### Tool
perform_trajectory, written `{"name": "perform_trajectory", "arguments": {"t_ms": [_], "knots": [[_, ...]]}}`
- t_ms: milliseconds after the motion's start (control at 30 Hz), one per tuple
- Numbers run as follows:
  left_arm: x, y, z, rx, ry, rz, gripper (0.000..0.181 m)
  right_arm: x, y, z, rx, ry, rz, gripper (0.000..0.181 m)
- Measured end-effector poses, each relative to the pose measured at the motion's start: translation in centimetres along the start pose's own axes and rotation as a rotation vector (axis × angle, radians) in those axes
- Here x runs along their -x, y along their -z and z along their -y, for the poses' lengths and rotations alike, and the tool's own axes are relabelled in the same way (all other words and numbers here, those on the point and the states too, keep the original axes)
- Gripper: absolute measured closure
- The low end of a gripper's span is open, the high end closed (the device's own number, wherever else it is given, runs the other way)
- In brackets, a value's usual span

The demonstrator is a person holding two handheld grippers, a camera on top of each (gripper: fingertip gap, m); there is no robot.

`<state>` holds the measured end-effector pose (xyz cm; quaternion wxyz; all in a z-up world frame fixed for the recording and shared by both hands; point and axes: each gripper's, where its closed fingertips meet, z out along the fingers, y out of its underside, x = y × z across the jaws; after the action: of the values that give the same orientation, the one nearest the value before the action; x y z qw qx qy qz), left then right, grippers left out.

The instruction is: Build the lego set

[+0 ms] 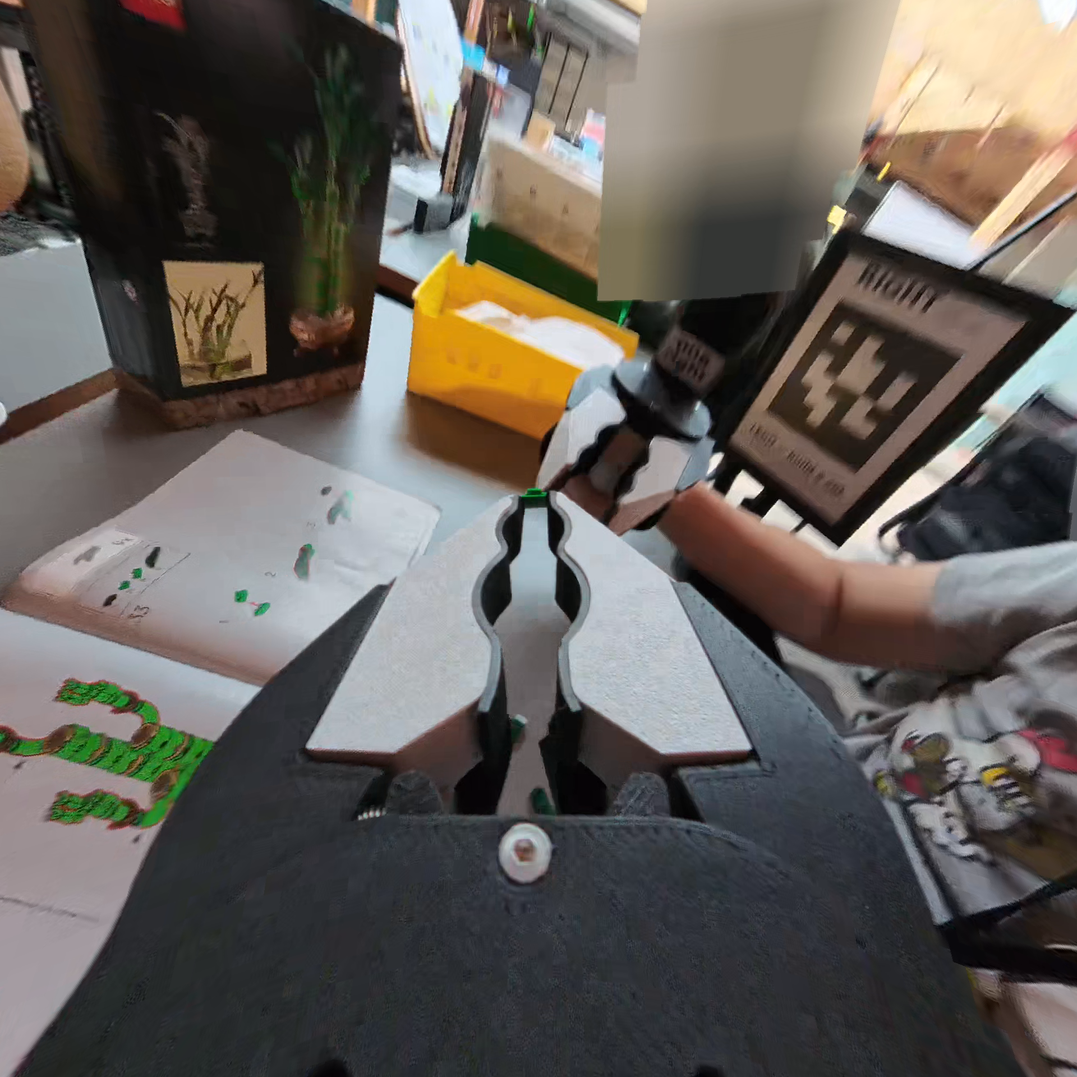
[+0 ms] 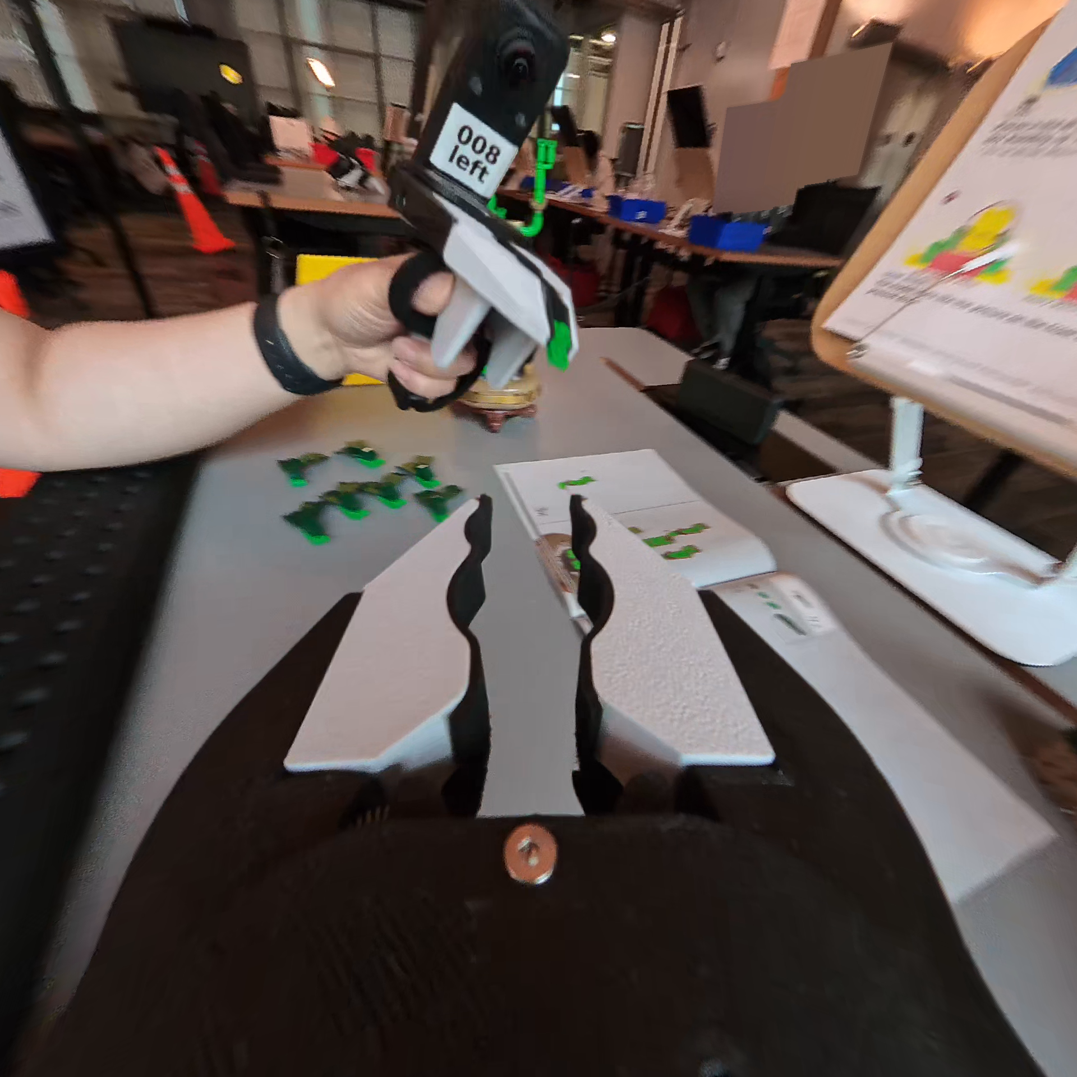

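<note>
Left tongs point(image 1: 533, 495) were seen clenched on a green piece point(image 1: 534, 493), pinched at the very tips and held up off the tabletop point(image 1: 349, 419). From the right wrist view, the same tongs point(image 2: 556, 344) were raised above the tabletop point(image 2: 245, 583) in a hand point(image 2: 373, 326), the green piece point(image 2: 558, 345) jutting from the tips. Right tongs point(image 2: 527, 507) were held released, with a clear gap between the fingers and nothing gripped. More green pieces point(image 2: 364, 492) were laid in a loose cluster on the tabletop, well below the raised tongs. An open booklet point(image 2: 635, 513) was lain just beside them, and a brown and gold base point(image 2: 495, 402) was partly hidden behind the hand. Farther off, a dark box point(image 1: 221, 204) and a yellow bin point(image 1: 501, 355) were stood on the tabletop. A white stand point(image 2: 932, 559) was placed at the right.
</note>
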<state>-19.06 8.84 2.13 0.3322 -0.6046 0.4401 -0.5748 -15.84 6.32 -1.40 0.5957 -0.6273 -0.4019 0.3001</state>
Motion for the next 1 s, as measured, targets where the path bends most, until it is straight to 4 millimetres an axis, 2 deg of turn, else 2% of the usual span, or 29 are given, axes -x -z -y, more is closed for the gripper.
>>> {"name": "perform_trajectory", "arguments": {"t_ms": [67, 200, 300, 400, 633, 800, 1000], "knots": [[0.4, 0.7, 0.8, -0.067, 0.097, -0.050, 0.176, -0.5, 0.1, 0.0, 0.004, 0.084, -0.058, 0.155], [0.4, 0.5, 0.8, -0.086, 0.144, -0.086, 0.176, -0.7, -0.3, -0.4, 0.038, 0.259, -0.135, 0.155], [0.1, 0.0, 0.3, -0.061, 0.177, -0.109, 0.176, -0.4, -0.7, -0.2, 0.053, 0.410, -0.198, 0.155], [-0.4, -0.8, -0.8, -0.001, 0.217, -0.146, 0.176, 0.1, -1.0, 0.3, 0.047, 0.484, -0.233, 0.154], [-1.4, -2.3, -3.0, 0.114, 0.241, -0.189, 0.176, 1.0, -1.2, 1.3, -0.006, 0.497, -0.228, 0.162], [-1.7, -2.6, -3.2, 0.124, 0.245, -0.202, 0.176, 1.2, -1.1, 1.3, -0.011, 0.488, -0.213, 0.175], [-1.9, -2.8, -3.2, 0.123, 0.252, -0.210, 0.176, 1.3, -1.2, 1.2, -0.001, 0.500, -0.209, 0.175]]}}
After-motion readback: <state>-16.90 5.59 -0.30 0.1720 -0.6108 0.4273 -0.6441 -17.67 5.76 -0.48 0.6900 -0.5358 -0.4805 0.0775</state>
